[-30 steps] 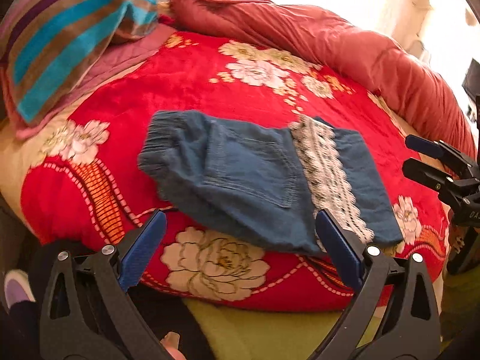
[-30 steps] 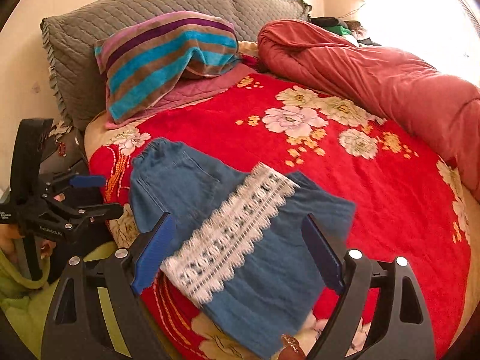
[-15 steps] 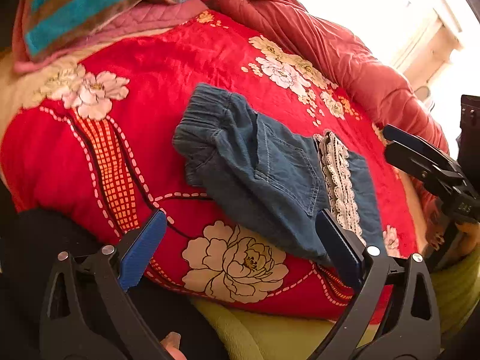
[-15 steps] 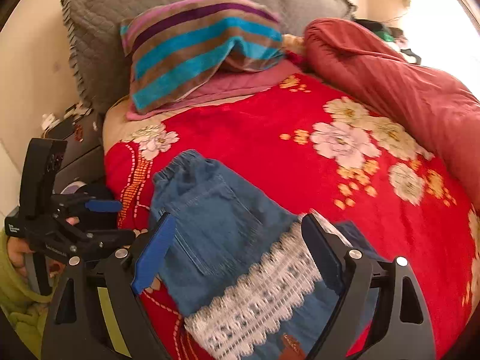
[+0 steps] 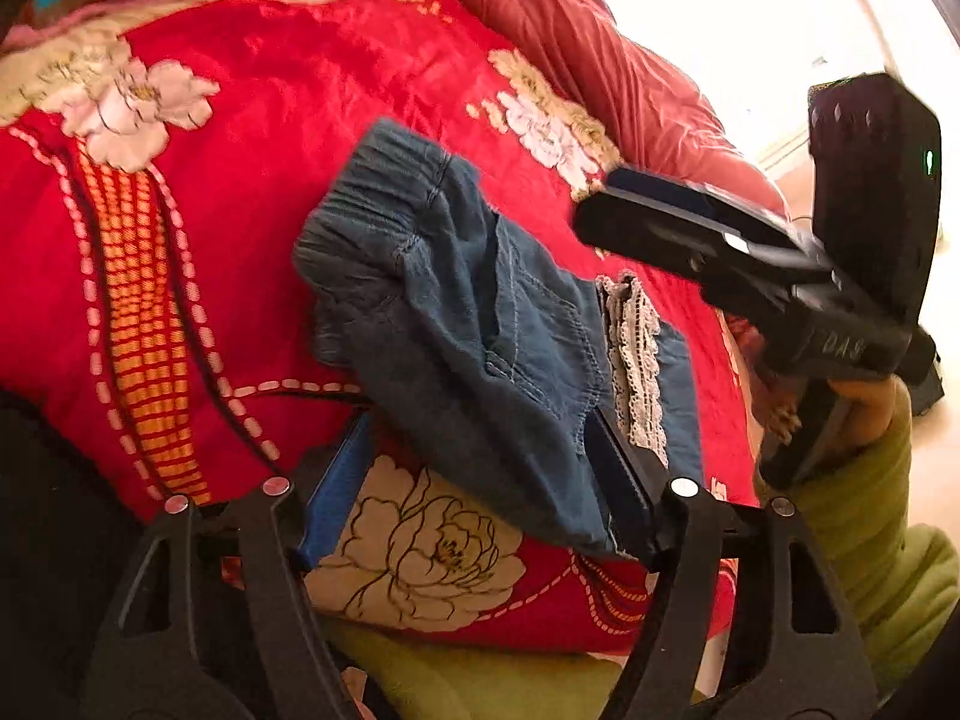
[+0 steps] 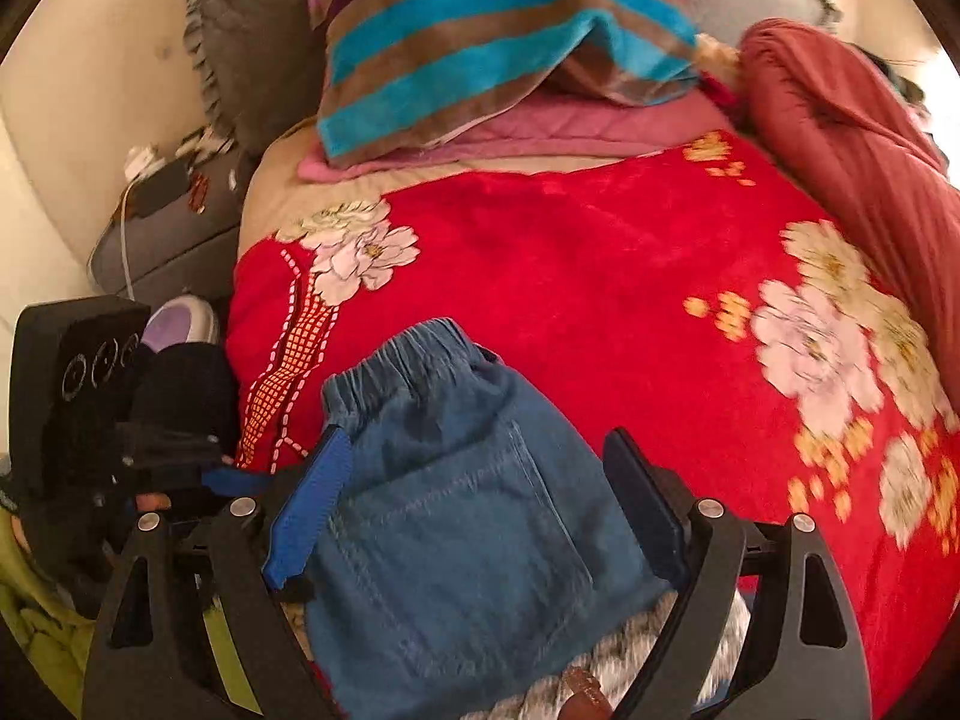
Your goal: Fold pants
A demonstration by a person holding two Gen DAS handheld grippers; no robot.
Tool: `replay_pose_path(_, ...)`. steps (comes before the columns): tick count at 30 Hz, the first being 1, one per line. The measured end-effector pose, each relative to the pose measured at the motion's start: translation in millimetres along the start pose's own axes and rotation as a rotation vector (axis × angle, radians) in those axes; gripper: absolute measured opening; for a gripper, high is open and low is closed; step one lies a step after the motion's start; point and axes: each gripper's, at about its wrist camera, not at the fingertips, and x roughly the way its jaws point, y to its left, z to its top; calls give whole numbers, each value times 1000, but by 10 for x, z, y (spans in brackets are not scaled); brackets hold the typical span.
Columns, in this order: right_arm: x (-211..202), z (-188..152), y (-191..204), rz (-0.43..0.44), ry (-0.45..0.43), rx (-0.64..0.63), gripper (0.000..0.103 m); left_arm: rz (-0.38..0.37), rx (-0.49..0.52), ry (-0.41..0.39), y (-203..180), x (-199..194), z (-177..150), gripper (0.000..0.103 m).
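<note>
While the pants [image 5: 480, 324] lie already folded over on the red blanket [image 5: 288, 120] near its front edge, with the elastic waistband [image 6: 414, 360] toward the pillows and the lace hem [image 5: 636, 360] doubled back across the legs, we judge that we are between folds, lining up both tools for the next one; our left gripper [image 5: 474, 480] sits low at the near edge of the denim, its jaws having just been closing, with the lower border of the cloth and a patch of blanket between them; its pads do not look to be pressing on the fabric yet, so we call it released; our right gripper [image 6: 474, 510] hovers over the back pocket [image 6: 468, 516] with its jaws spread wide on either side of it and nothing pinched; in the left view it reaches in from the right, above the lace.

Next, as we see it, each tool must pinch a corner or edge of the stack through all its layers; the doubled denim is thick and soft, so a shallow bite could take only the top layer and pull the fold apart; the plush blanket could also bunch into the jaws.
</note>
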Motion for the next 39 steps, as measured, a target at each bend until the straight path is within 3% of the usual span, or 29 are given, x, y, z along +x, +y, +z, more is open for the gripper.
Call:
replay_pose_path(6,377,205,-62,78,83,-16,85,-59,-109,28,199,171,99,62)
replay_pose_path(8,518,255,-55,122,116,-21,85,-62,-120,25,228,195,134,53)
replay_pose_path(14,926,315,-68,204,197,-3,84,-82,-144,26,297,241,190,48)
replay_pose_path(17,1021,291,-61,275,207,6,61,-85,-144,24,311,230,187,48)
replay_pose_path(21,853,234,-90,267,149,4,37,-86,-132,21,328,171,154,48)
replay_pose_path(23,667,187,-127,269,99,16,31,-91,-125,14,300,138,129,53)
replay_pose_path(28,44,-33,-245,316,-55,58,29,-104,-101,-1,198,84,55,67)
replay_pose_path(34,-526,-325,-389,329,-180,108,29,-143,-29,11,-111,187,54,84)
replay_pose_path(37,-742,-482,-489,314,-224,136,29,-175,-3,35,-317,297,70,83)
replay_pose_path(39,-834,-587,-557,301,-247,156,29,-186,42,43,-509,328,78,75)
